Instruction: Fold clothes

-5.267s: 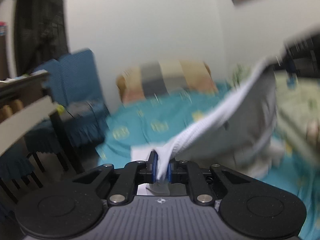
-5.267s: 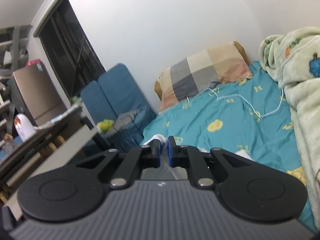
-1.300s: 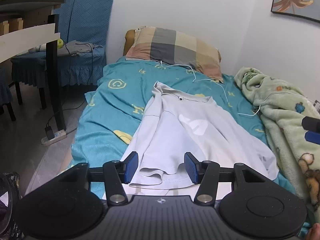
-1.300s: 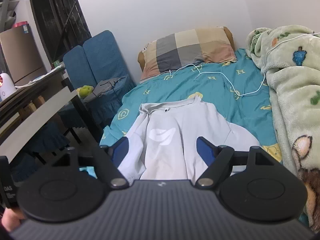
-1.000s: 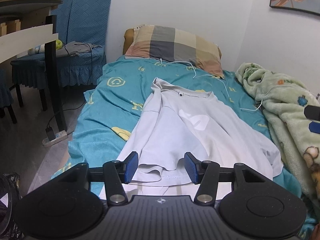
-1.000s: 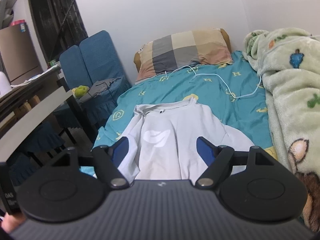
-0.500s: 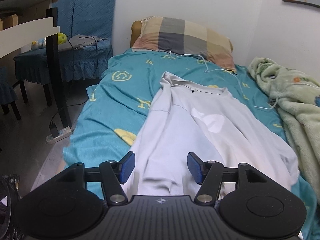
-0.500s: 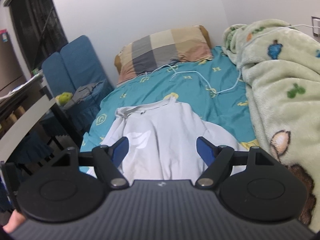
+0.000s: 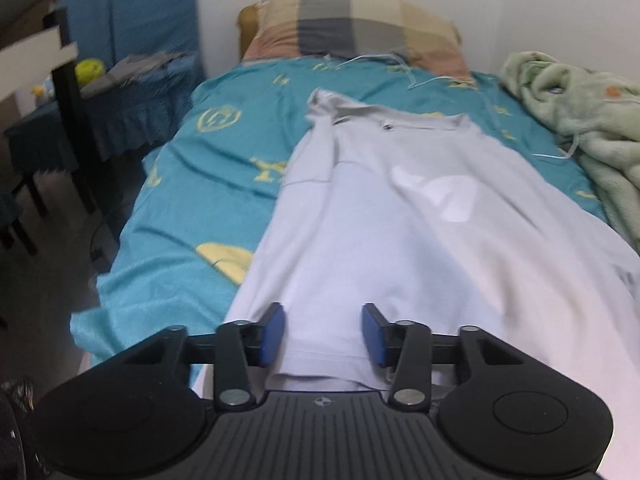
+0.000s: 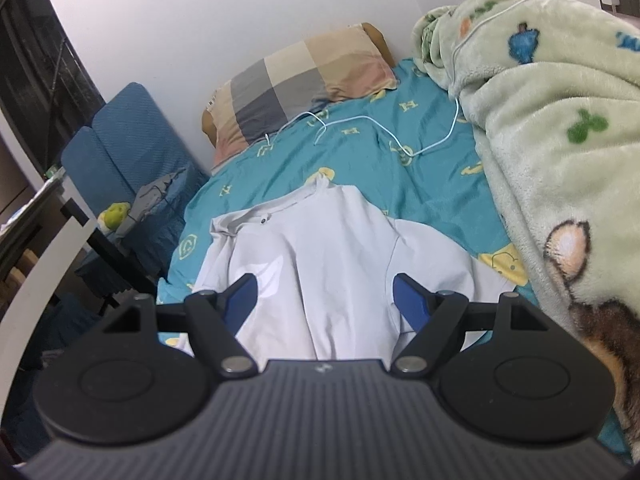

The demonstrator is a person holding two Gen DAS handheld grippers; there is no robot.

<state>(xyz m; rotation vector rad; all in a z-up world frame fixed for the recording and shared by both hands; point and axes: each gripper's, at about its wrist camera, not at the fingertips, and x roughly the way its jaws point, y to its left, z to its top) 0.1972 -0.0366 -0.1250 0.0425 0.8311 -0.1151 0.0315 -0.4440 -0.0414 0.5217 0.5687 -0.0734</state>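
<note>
A pale grey T-shirt [image 9: 400, 216] with a white chest print lies spread face up on the teal bedsheet [image 9: 224, 152], collar toward the pillow. My left gripper [image 9: 323, 334] hangs low over the shirt's near hem, left of its middle. Its jaws are closing, with the hem cloth lying between the blue pads [image 9: 273, 332] and a gap still showing on both sides. In the right wrist view the same T-shirt [image 10: 320, 264] lies ahead, and my right gripper [image 10: 325, 302] stands wide open above its lower right part, gripping nothing.
A checked pillow [image 9: 352, 24] lies at the bed's head, with a white cable [image 10: 360, 128] trailing across the sheet. A green fleece blanket [image 10: 560, 152] is heaped along the right side. Blue chairs [image 9: 136, 40] and a dark table leg [image 9: 76, 120] stand left of the bed.
My left gripper moved forward and down onto the shirt's near hem, and its jaws narrowed. The right gripper dipped and rolled, its jaws as wide as before. Earlier, both were shut on the shirt.
</note>
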